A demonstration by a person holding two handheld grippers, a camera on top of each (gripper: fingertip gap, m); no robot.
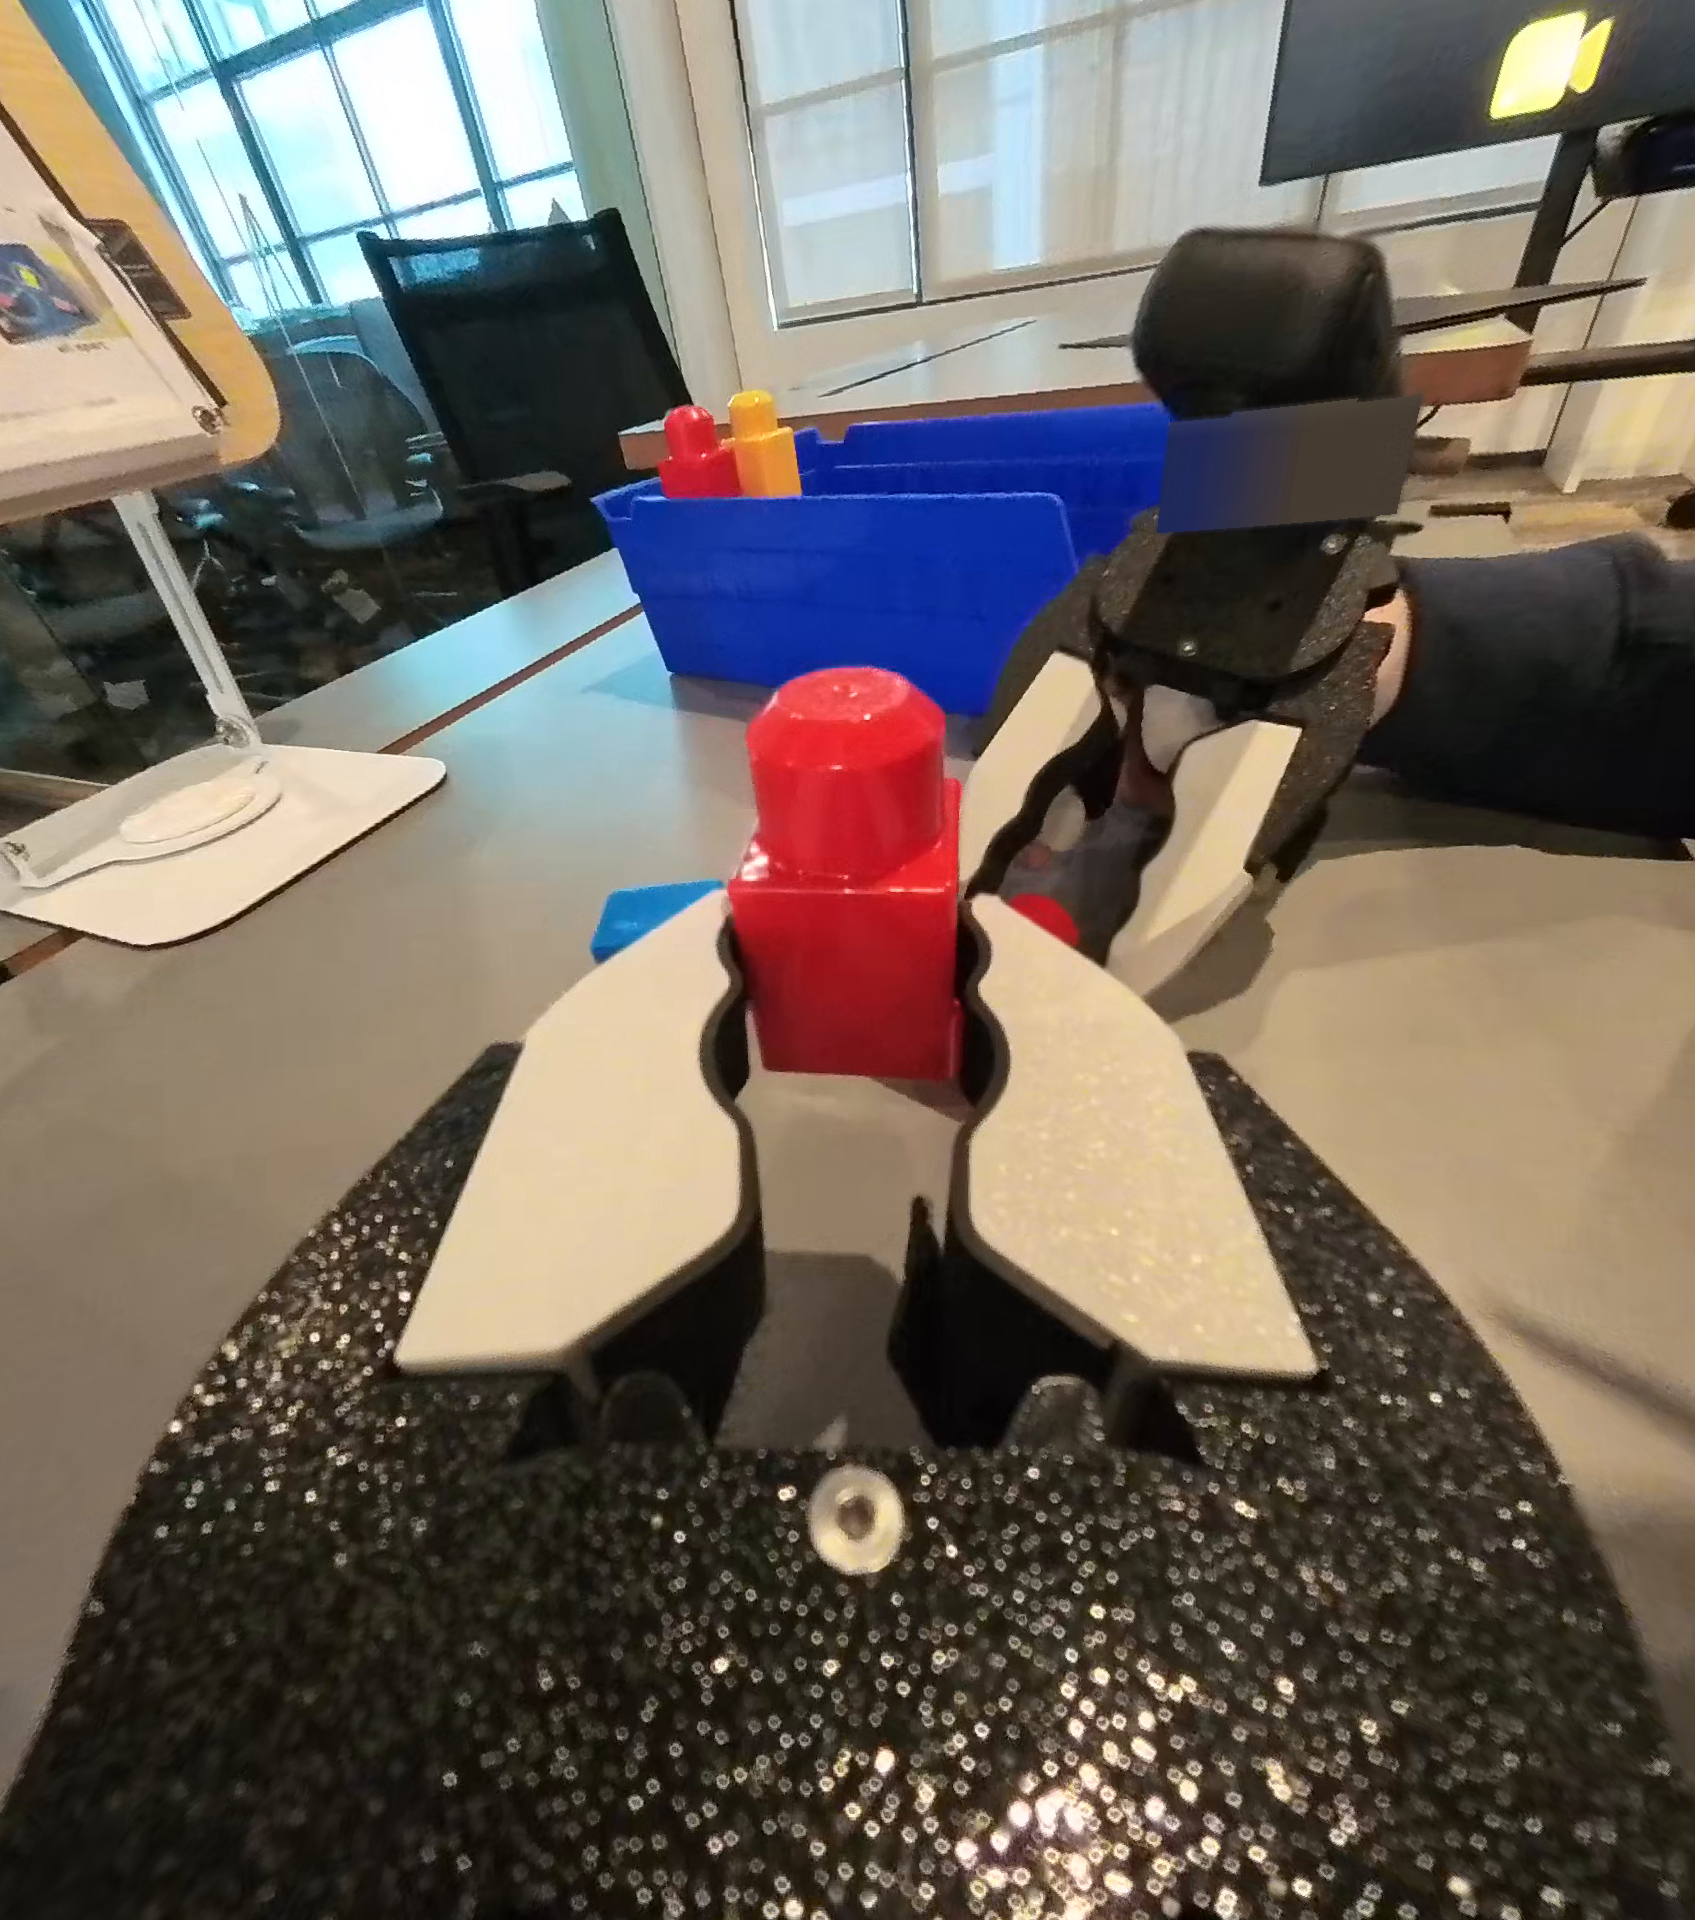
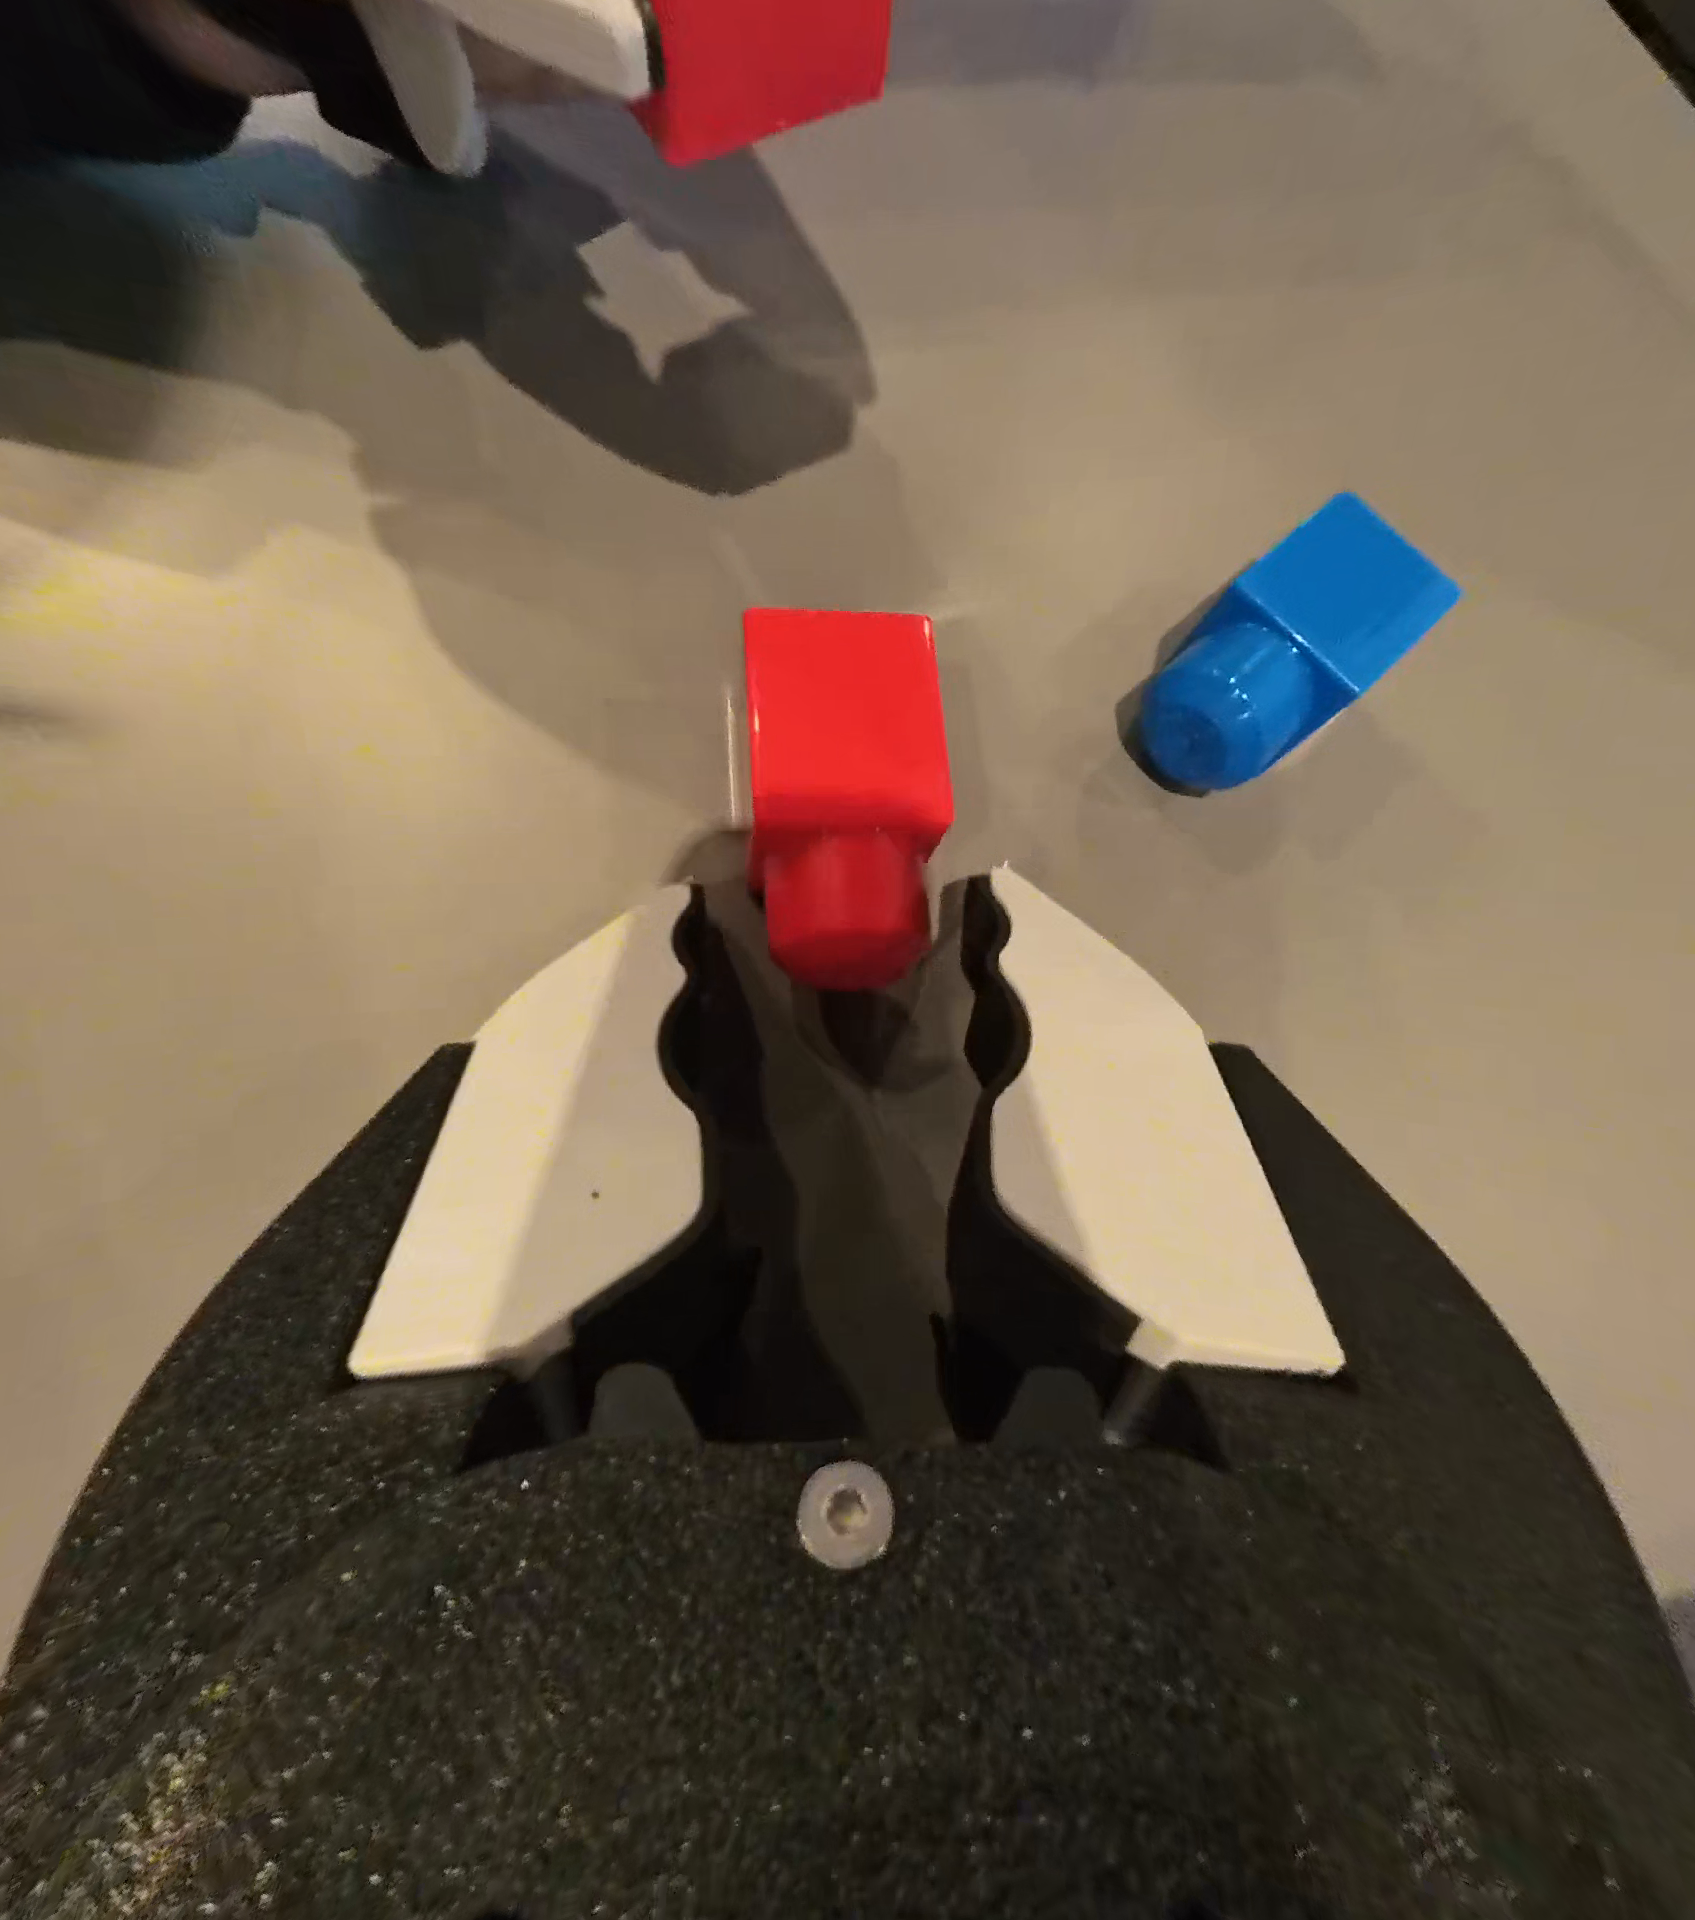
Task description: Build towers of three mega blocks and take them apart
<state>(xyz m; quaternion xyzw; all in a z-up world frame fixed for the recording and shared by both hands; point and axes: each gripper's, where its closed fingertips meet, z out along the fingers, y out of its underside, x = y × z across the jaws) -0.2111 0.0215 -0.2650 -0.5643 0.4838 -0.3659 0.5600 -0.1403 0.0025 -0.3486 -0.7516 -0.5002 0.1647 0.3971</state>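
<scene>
My left gripper [image 1: 848,925] is shut on the square base of an upright red block [image 1: 848,831] and holds it just above the grey table [image 1: 303,1039]. That block also shows at the top of the right wrist view [image 2: 770,73]. My right gripper [image 2: 843,883] is open and points down at a second red block [image 2: 843,748] that lies on its side. Its stud sits between the fingertips without visible contact. A blue block [image 2: 1290,644] lies on its side to the right. In the left wrist view the right gripper [image 1: 1082,883] stands just right of the held block.
A blue bin [image 1: 822,603] stands at the back of the table with a red block [image 1: 692,457] and a yellow block [image 1: 765,447] upright in it. A white sign stand [image 1: 199,831] is at the left. A person's dark sleeve [image 1: 1601,686] reaches in from the right. My hands' fingertips stand some 11 cm from each other.
</scene>
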